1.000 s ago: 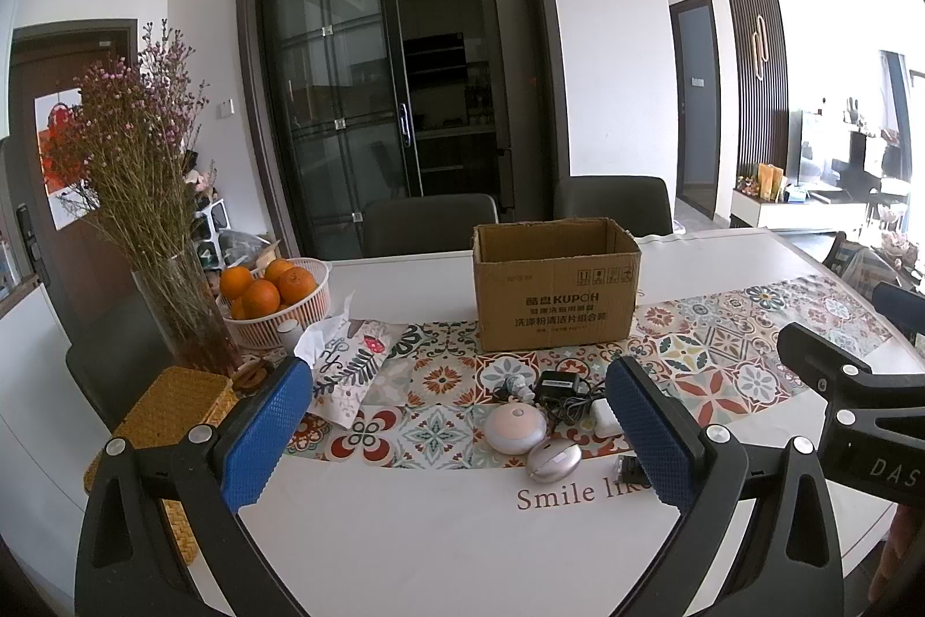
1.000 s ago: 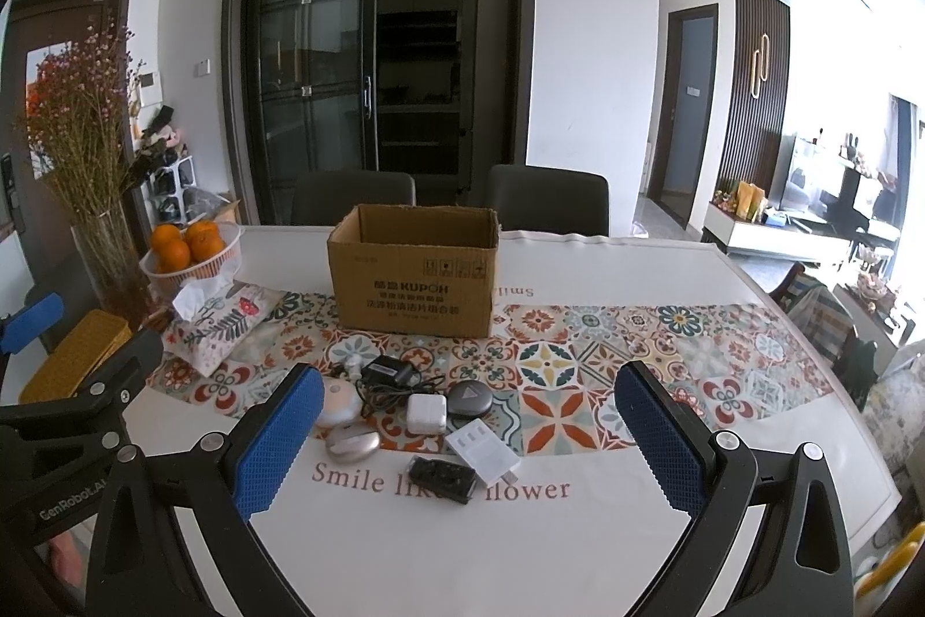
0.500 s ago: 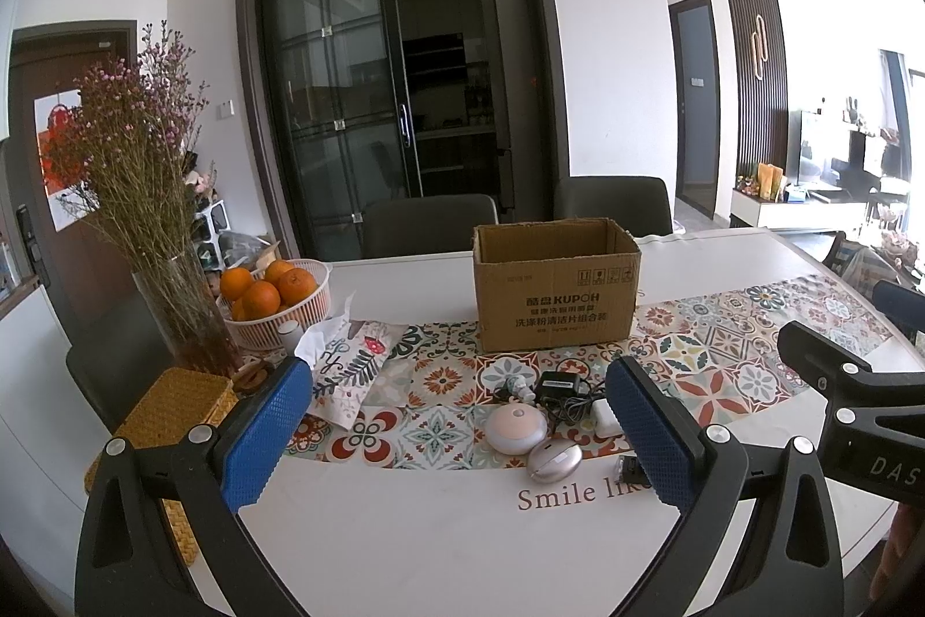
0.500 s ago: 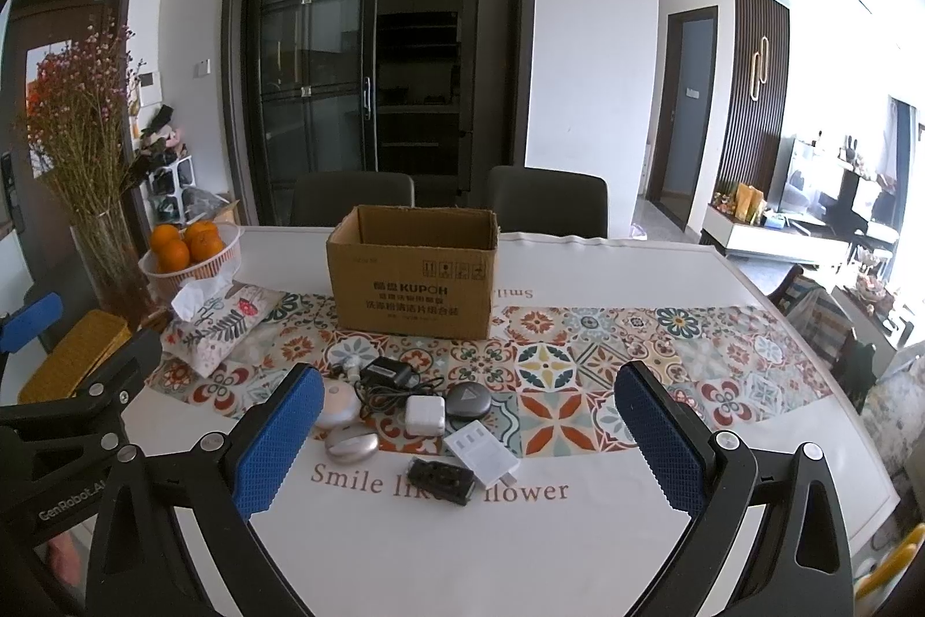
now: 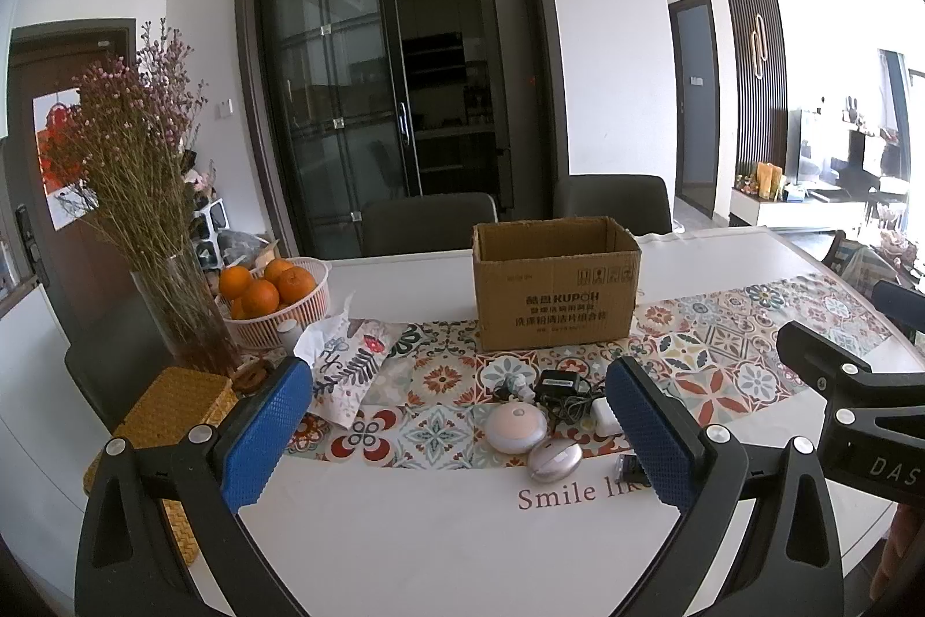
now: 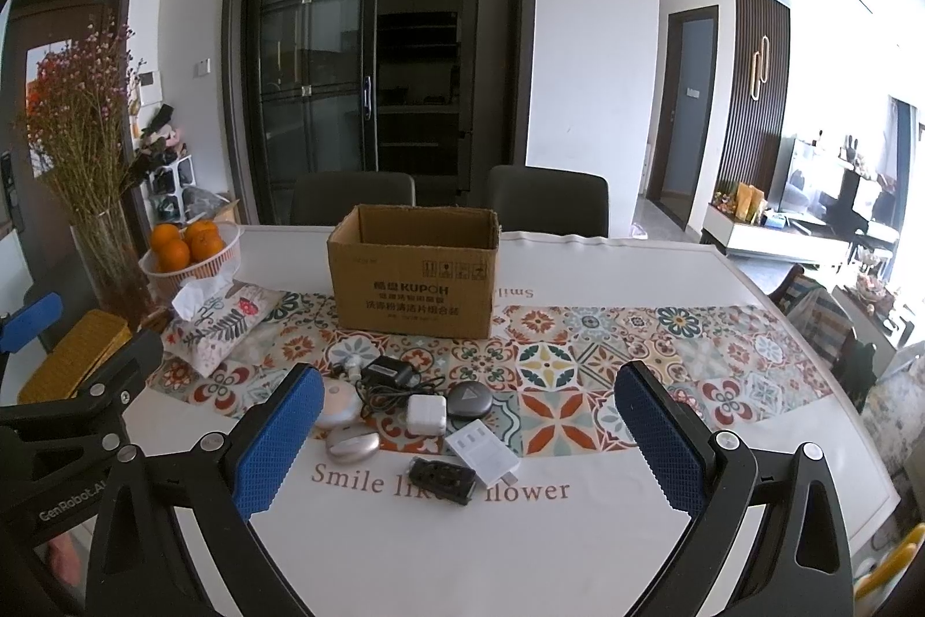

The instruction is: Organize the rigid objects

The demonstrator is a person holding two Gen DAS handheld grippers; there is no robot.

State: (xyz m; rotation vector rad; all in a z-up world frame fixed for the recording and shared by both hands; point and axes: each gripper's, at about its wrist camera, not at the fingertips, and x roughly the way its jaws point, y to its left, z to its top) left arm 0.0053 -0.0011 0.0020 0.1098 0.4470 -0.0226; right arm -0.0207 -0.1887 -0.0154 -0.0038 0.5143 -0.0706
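An open cardboard box (image 6: 413, 270) stands on the patterned runner; it also shows in the left wrist view (image 5: 555, 290). In front of it lies a cluster of small items: a round pink-white device (image 5: 515, 427), a silver oval case (image 6: 352, 445), a black adapter with cable (image 6: 386, 374), a white cube charger (image 6: 426, 414), a dark round puck (image 6: 471, 397), a white flat pack (image 6: 483, 455) and a black flat piece (image 6: 442, 479). My left gripper (image 5: 457, 438) is open and empty above the near table edge. My right gripper (image 6: 471, 440) is open and empty, hovering before the cluster.
A basket of oranges (image 5: 272, 296), a glass vase of dried flowers (image 5: 185, 316), a fabric tissue pouch (image 5: 347, 368) and a woven yellow box (image 5: 167, 420) stand at the left. Two dark chairs (image 6: 546, 200) stand behind the table (image 6: 578, 530).
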